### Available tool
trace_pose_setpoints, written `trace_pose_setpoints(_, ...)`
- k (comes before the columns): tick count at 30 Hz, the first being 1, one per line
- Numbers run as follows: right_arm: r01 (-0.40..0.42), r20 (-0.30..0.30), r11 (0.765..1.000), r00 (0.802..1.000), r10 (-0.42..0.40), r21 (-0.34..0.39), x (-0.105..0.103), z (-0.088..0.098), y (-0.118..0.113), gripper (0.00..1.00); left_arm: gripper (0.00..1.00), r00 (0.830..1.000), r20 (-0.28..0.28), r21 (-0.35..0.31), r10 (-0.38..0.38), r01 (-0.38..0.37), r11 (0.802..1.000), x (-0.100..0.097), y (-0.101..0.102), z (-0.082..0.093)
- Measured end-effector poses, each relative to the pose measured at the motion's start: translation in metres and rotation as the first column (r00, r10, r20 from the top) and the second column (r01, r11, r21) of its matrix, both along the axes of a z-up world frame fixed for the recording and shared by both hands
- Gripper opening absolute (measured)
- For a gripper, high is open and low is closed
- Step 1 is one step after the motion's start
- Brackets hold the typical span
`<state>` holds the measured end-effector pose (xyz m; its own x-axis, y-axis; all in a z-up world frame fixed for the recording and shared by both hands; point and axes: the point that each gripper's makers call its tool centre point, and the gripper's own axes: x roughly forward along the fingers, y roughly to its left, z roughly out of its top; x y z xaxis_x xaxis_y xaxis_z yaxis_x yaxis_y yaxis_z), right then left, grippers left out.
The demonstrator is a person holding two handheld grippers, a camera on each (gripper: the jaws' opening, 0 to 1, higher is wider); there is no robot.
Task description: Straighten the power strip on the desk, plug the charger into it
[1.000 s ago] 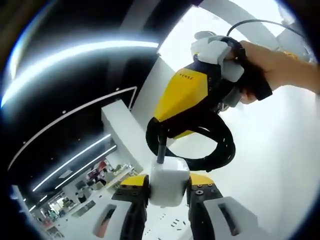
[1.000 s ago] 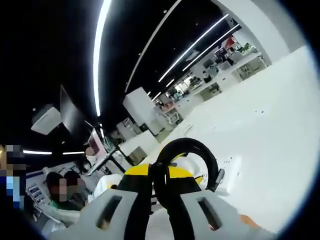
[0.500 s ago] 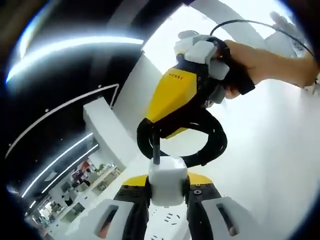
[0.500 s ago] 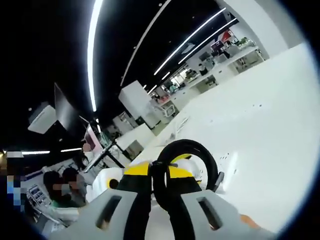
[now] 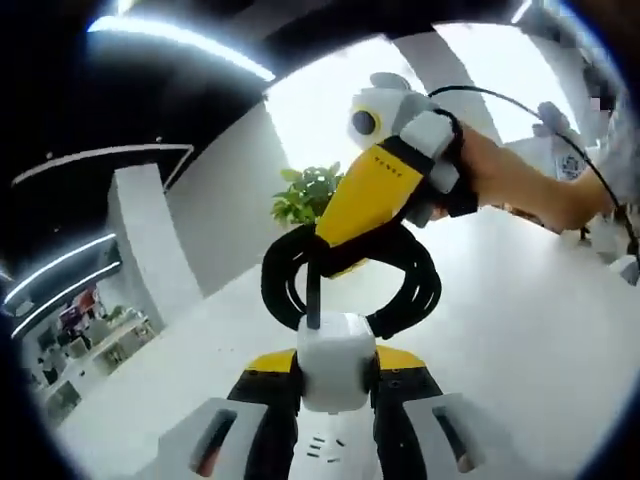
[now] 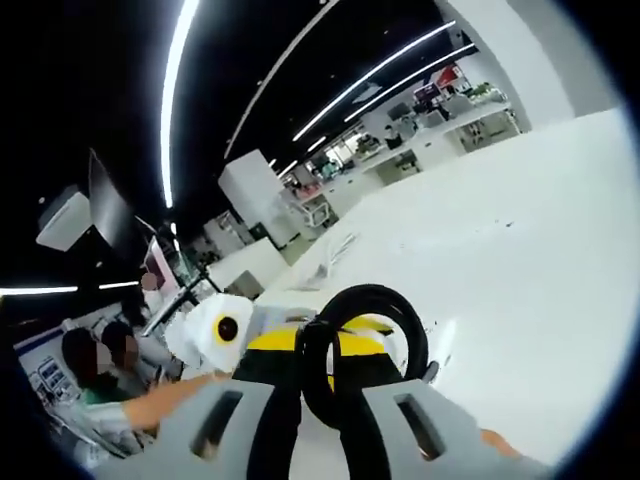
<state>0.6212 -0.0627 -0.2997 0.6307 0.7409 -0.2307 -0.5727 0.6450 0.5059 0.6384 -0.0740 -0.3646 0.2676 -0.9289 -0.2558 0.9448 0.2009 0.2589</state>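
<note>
One white charger (image 5: pixel 338 362) clamped in left jaws, one looped black cable (image 6: pixel 362 345) pinched by right jaws, one power strip (image 5: pixel 325 450) below.

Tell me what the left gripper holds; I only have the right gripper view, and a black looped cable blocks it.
Observer: The left gripper is shut on a white cube-shaped charger.
Operator: Where is the power strip?
Observer: In the left gripper view, the white power strip shows its slots just below the charger, between the left jaws.
Operator: And the cable's route?
Observer: It leaves the charger's top and joins the black cable coil that the right gripper grips.
</note>
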Motion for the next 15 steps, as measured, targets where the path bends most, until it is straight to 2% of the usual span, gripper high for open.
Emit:
trace_pose_setpoints(2, 0.005, 0.001, 1.0, 1.0, -0.005, -0.017, 0.003, -0.001, -0.001, 0.09, 0.25, 0.998, -0.024, 0.002, -0.059, 0.059, 0.998, -0.001, -0.001, -0.002)
trace_pose_setpoints(5, 0.013, 0.007, 0.999, 1.0, -0.013, -0.035, 0.009, 0.0, -0.003, 0.08, 0.25, 0.996, -0.021, 0.013, -0.085, 0.085, 0.996, 0.004, -0.002, -0.002)
trace_pose_setpoints(7, 0.017, 0.007, 0.999, 1.0, -0.017, -0.033, 0.013, 0.002, -0.005, 0.08, 0.25, 0.99, -0.068, -0.001, -0.123, 0.123, 0.992, 0.0, -0.005, -0.002)
trace_pose_setpoints(10, 0.018, 0.003, 0.999, 1.0, -0.017, -0.027, 0.022, 0.007, -0.008, 0.08, 0.26, 0.971, -0.162, -0.045, -0.174, 0.169, 0.985, -0.001, -0.006, 0.001)
trace_pose_setpoints(13, 0.019, 0.001, 0.999, 1.0, -0.019, -0.03, 0.024, 0.009, -0.007, 0.08, 0.26, 0.963, -0.19, -0.069, -0.193, 0.183, 0.981, 0.003, -0.007, 0.002)
trace_pose_setpoints(15, 0.022, -0.003, 0.999, 1.0, -0.022, -0.031, 0.024, 0.008, -0.006, 0.08, 0.26, 0.954, -0.215, -0.08, -0.209, 0.196, 0.977, 0.013, -0.005, 0.003)
